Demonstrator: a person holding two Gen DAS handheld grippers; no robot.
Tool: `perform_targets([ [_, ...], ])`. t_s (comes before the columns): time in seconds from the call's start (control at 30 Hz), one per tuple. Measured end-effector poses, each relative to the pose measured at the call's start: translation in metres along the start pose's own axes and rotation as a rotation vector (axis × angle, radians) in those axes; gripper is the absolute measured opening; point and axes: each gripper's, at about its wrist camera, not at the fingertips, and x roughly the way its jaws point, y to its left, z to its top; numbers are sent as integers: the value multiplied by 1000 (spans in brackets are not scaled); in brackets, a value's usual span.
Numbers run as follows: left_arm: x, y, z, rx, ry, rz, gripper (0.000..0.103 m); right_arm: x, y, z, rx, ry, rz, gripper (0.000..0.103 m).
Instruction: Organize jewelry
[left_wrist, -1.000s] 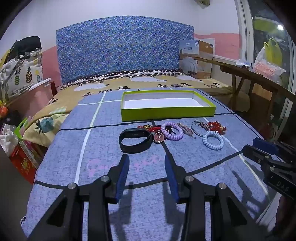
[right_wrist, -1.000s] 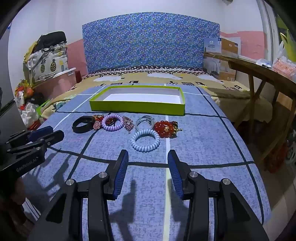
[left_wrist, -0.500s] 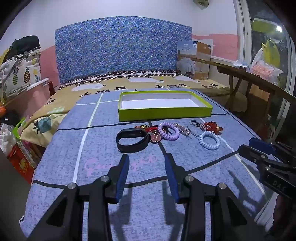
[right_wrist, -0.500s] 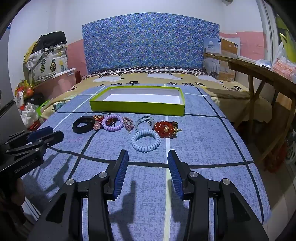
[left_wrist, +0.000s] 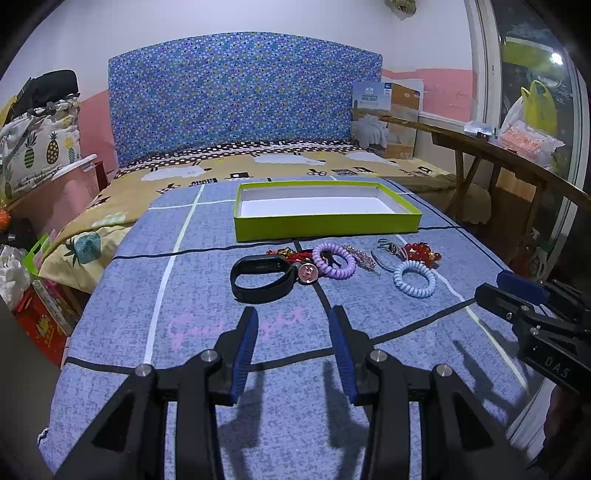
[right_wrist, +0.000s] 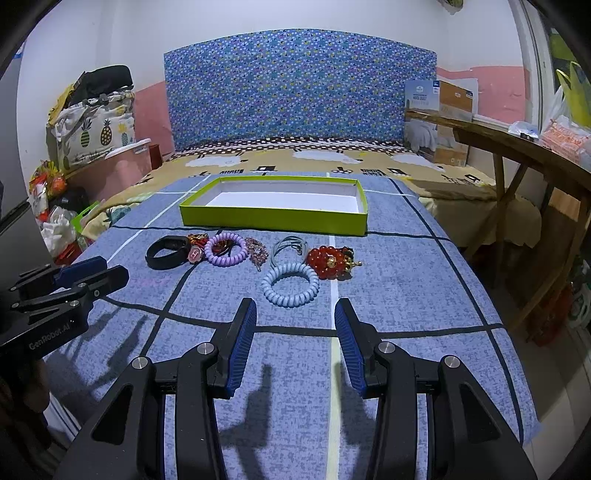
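Note:
A green tray with a white, empty bottom lies on the blue cloth. In front of it lie a black band, a purple coil ring, a light blue coil ring, a red bead bracelet and small chains. My left gripper is open and empty, just short of the black band. My right gripper is open and empty, just short of the light blue ring.
The blue cloth covers a table in front of a bed with a blue headboard. A wooden bench stands at the right. Bags pile at the left. Each gripper shows at the other view's edge.
The left gripper has drifted slightly, so the jewelry and tray sit a little more to the left in its view. The right gripper has not moved. Both stay open.

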Motion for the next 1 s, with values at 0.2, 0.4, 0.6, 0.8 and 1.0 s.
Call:
perform_targets([
  [0.2,-1,-1,-1,4,2,-9,42,0,0,1,-1,-2,0,45],
  [0.4,-1,-3,-1,6,3,-18,43,0,-1,1,0,-3,0,45],
  [0.6,-1,-3,-2,-3,6,-18,43,0,0,1,0,-4,0,45],
  [0.8,-1,-1,-2,-2,3,-16,43,0,0,0,-1,-4,0,45],
  [1.0,0,2,-3,-12,11,-18,45,0,0,1,-1,-5,0,45],
])
